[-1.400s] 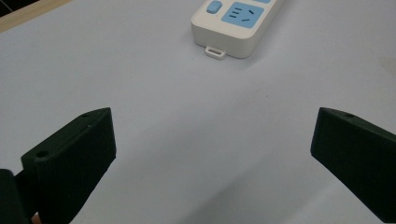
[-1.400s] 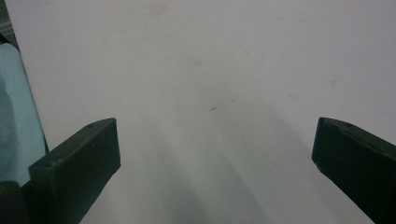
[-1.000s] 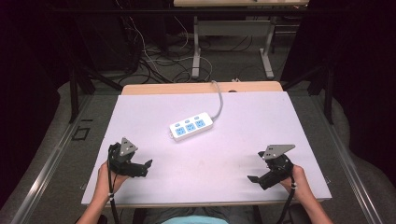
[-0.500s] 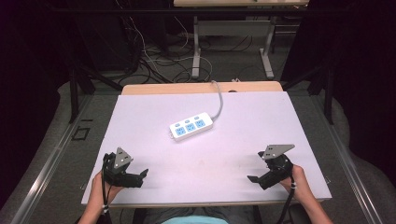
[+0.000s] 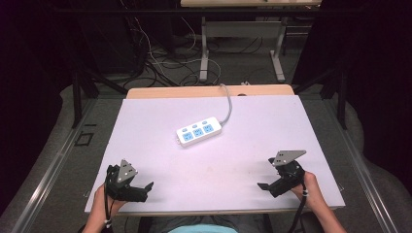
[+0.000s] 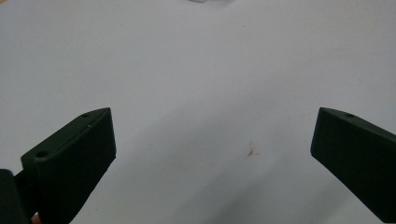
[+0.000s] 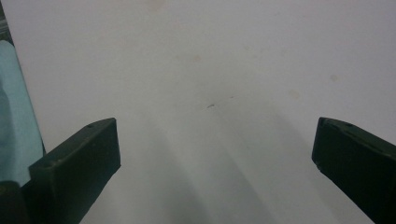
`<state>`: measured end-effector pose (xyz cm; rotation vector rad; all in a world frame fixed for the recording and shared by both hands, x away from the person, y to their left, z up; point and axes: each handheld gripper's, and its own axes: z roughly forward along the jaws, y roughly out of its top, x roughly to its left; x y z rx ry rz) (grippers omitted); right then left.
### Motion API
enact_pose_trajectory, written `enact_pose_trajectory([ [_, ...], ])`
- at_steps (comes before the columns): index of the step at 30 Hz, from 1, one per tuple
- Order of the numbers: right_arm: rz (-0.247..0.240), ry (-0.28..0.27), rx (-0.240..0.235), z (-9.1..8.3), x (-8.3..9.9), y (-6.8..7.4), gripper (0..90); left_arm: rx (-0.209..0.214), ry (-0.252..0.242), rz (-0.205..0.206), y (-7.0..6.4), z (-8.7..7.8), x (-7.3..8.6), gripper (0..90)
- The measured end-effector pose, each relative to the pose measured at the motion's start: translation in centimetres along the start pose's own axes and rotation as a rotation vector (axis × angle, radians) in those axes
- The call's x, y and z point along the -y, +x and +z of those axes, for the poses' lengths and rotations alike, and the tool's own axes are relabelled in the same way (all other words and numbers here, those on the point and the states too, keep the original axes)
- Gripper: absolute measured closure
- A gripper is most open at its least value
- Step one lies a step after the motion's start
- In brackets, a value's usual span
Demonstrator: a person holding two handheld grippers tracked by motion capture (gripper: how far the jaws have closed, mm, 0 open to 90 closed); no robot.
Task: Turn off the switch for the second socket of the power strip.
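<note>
A white power strip point(image 5: 199, 133) with blue sockets lies near the middle of the white table point(image 5: 160, 121). Its grey cable point(image 5: 227, 104) runs off the far edge. My left gripper point(image 5: 145, 191) is held low at the front left corner, jaws pointing right, well short of the strip. In the left gripper view this left gripper point(image 6: 212, 135) is open over bare tabletop, and a sliver of the power strip point(image 6: 198, 1) shows at the top edge. My right gripper point(image 5: 265, 187) is at the front right with jaws pointing left. In its own view the right gripper point(image 7: 215, 140) is open with nothing between the jaws.
A wooden strip point(image 5: 209, 91) borders the table's far edge. Behind it stand metal desk legs point(image 5: 204, 53) and tangled floor cables point(image 5: 155, 63). A teal garment point(image 7: 14, 116) shows past the table's front edge in the right gripper view.
My left gripper has drawn back toward the front edge of the table. The right gripper has hardly moved, and the power strip lies where it was.
</note>
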<state>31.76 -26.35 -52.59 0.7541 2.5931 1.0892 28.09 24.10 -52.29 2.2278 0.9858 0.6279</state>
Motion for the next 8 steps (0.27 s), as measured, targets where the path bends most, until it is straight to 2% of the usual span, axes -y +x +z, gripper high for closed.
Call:
enact_pose_trajectory([
  [1,-0.001,0.0,0.0,0.0,0.0,0.0,0.8,0.01,0.002,-0.011,-0.07,0.07,0.04,0.3],
  [5,-0.006,-0.015,0.005,0.13,0.02,0.02,0.7,0.018,0.012,-0.008,0.04,0.09,0.01,0.3],
  [8,-0.004,-0.014,0.005,0.14,0.04,0.03,0.8,0.008,0.014,-0.001,0.23,0.18,0.04,0.3],
])
